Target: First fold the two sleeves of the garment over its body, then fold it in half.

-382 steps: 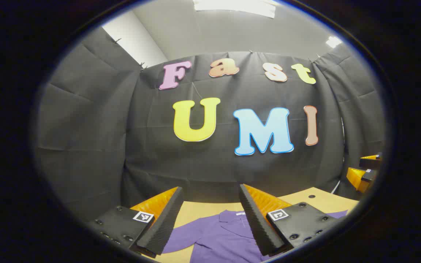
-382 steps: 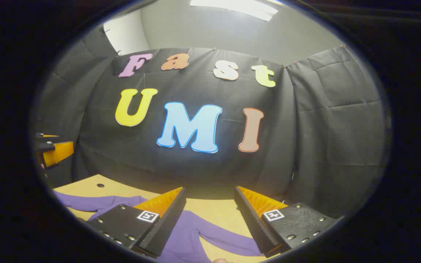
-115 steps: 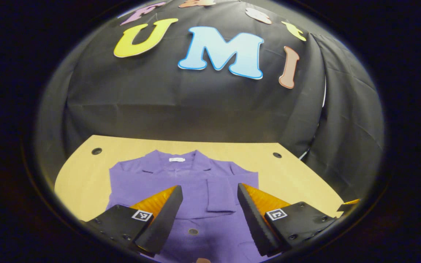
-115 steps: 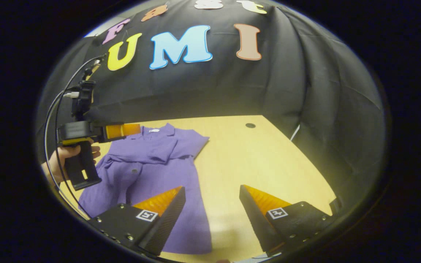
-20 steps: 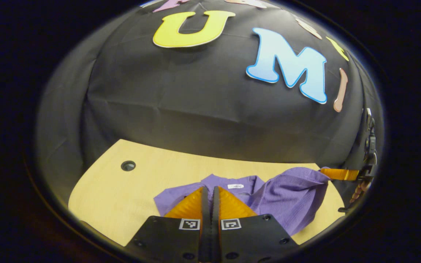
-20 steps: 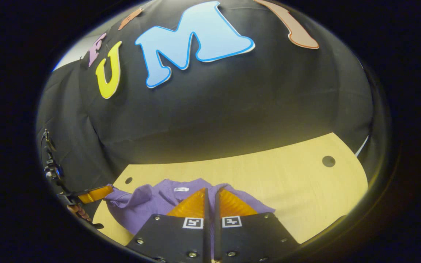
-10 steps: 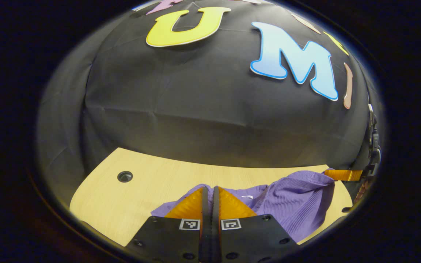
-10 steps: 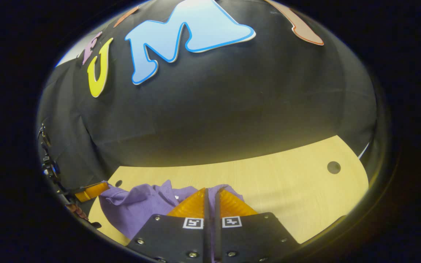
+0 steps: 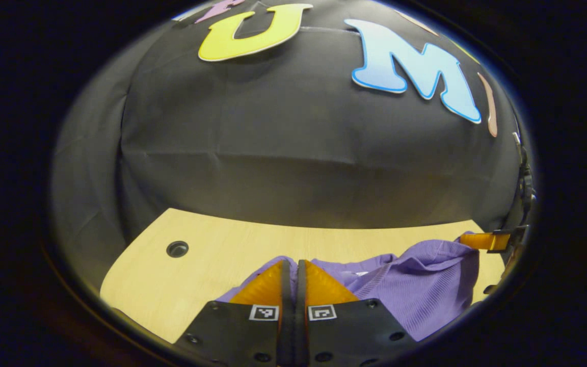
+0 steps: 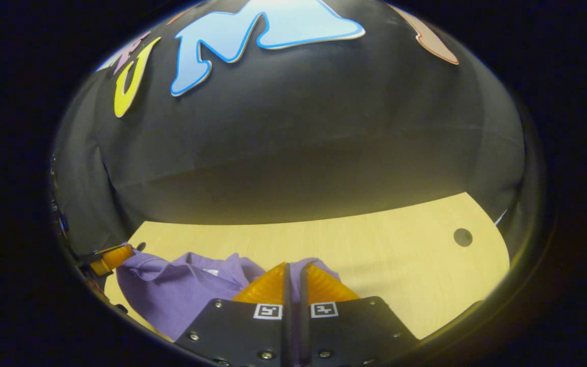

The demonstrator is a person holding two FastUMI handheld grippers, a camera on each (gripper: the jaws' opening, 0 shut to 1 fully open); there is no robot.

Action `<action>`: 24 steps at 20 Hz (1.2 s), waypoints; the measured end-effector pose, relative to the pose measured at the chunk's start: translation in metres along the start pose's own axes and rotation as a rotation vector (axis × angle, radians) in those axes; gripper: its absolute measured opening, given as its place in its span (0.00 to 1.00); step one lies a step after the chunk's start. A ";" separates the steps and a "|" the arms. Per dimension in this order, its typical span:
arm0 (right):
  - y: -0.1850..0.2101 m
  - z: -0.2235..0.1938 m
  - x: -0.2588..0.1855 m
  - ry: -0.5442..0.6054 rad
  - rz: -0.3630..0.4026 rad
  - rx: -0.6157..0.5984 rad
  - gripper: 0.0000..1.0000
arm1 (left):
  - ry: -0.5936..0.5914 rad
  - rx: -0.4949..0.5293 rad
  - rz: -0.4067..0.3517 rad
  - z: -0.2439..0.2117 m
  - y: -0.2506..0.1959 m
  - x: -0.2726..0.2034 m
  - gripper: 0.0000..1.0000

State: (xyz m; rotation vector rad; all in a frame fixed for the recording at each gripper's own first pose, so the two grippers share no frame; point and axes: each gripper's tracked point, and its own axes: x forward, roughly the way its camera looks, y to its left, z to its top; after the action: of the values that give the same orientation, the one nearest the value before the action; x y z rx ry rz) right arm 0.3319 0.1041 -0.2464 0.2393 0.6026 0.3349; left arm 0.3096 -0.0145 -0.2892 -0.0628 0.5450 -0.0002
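A purple shirt (image 9: 416,293) hangs bunched between two handheld grippers above a pale wooden table (image 9: 207,265), its hem lifted toward the collar end in what looks like the last fold in half. In the left gripper view, the left gripper (image 9: 293,270) has its fingers pressed together with purple cloth emerging on either side of the tips, so it appears clamped on the shirt's edge. The right gripper view shows the right gripper (image 10: 293,272) in the same state, fingers together with fabric at both sides of the tips.

Each view also catches the other gripper at the edge of the scene, holding its own corner of the raised cloth. The fabric sags loosely between the two corners, and a white neck label (image 9: 358,273) peeks out beneath it.

To finish the fold well, both corners should probably travel level and together, kept taut enough to flatten the sag, then be laid down so the hem meets the shoulders squarely before either grip lets go.

The table beyond the shirt carries only round cable holes (image 9: 177,248), one towards each far corner. The black cloth wall (image 9: 293,153) stands close behind the far edge, which could crowd a long forward reach.
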 end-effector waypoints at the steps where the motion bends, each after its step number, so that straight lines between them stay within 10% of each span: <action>1: 0.001 -0.001 0.000 0.001 -0.007 -0.014 0.08 | 0.000 0.009 0.015 -0.001 0.002 -0.001 0.07; 6: 0.001 0.001 -0.005 -0.004 -0.009 -0.044 0.14 | 0.000 0.062 0.038 -0.001 -0.010 -0.002 0.18; 18: -0.004 0.037 -0.080 -0.133 -0.076 -0.128 0.89 | -0.137 0.103 -0.026 0.038 -0.050 -0.060 0.92; 24: 0.021 0.062 -0.164 -0.271 -0.142 -0.191 0.90 | -0.235 0.071 -0.064 0.063 -0.045 -0.122 0.93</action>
State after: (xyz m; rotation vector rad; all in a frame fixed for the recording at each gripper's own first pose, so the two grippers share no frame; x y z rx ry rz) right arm 0.2364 0.0541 -0.1060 0.0557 0.3151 0.2155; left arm 0.2391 -0.0536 -0.1693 -0.0107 0.3077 -0.0735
